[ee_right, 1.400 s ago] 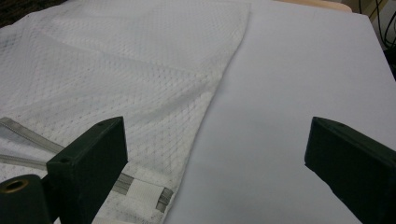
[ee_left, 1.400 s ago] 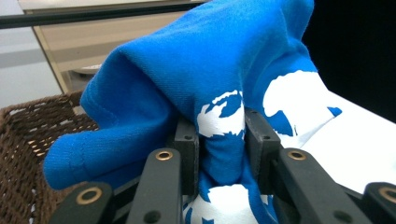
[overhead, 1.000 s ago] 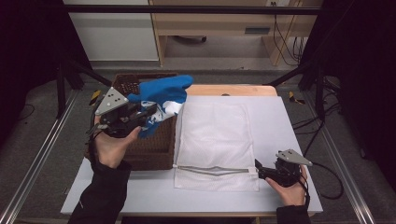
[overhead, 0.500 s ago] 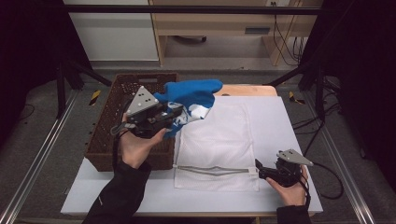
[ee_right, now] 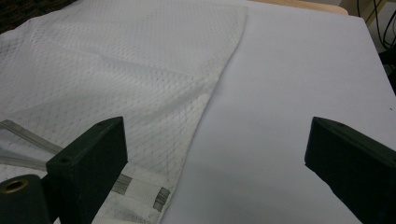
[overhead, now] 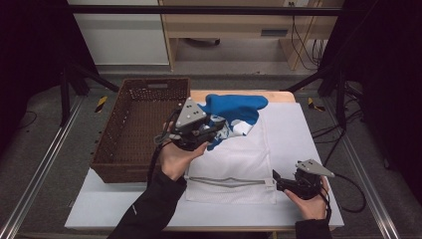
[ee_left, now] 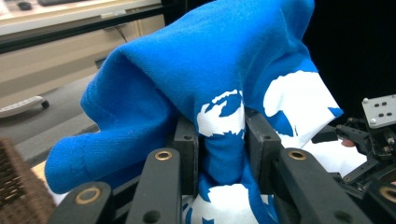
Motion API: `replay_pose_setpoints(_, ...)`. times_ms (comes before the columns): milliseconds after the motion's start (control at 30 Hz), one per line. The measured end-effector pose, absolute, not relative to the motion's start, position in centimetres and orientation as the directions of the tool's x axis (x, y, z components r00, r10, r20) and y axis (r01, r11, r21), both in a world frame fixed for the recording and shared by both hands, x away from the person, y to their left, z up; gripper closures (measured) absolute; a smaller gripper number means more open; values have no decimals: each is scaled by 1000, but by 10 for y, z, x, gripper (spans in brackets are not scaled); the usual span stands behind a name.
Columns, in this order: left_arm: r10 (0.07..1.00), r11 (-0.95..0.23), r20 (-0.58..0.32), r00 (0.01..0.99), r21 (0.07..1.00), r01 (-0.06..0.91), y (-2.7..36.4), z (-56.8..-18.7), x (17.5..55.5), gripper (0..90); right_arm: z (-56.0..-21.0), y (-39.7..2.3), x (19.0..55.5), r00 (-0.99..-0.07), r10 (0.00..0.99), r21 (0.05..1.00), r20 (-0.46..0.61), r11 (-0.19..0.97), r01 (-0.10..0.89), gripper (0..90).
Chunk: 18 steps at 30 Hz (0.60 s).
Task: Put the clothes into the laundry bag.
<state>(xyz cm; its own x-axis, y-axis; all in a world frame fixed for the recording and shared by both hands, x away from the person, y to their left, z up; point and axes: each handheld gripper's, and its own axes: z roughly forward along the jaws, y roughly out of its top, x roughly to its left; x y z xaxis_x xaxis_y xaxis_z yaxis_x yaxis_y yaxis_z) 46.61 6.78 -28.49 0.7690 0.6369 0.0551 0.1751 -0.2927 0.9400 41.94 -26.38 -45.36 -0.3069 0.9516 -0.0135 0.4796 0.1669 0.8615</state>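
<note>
Item: blue garment [ee_left: 205,70], knit cotton-like cloth with a white print, apparently a T-shirt or similar top.

Location: bunched between the jaws of the left gripper [overhead: 211,130], which are clenched on a gathered fold of it. In the left gripper view the pinched fold runs up between the two black jaws; the bulk of the cloth billows above and beyond their tips, and a lobe droops off to the left of the left jaw. In the high view the garment hangs forward of the jaws, over the far end of the white mesh laundry bag [overhead: 234,154], clear of the wicker basket [overhead: 134,129] behind the gripper.

Handling, as judged: light, soft, wholly limp. It will sag and swing from whatever point is held and keeps no shape. The weave looks grippy rather than slick, so a pinch on a doubled fold should hold. Not fragile. Best purchase is a thick gathered bunch near the middle, as now; an edge grip would let the rest trail and catch on the bag mouth.

Companion item: mesh laundry bag, flat on the white table [overhead: 298,129], zipper edge [overhead: 229,181] toward the person.

Right gripper [overhead: 279,183]: jaws released, wide apart. In the right gripper view the bag's corner [ee_right: 140,191] and zipper end lie just at the left jaw; bare table lies between the jaws and under the right one.
</note>
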Motion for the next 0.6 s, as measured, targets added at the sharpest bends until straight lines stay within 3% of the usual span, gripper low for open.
replay_pose_setpoints(600,603,-394,30,797,880,266,5,-368,494,695,-453,-264,419,-311,951,862,0,157,482,62)
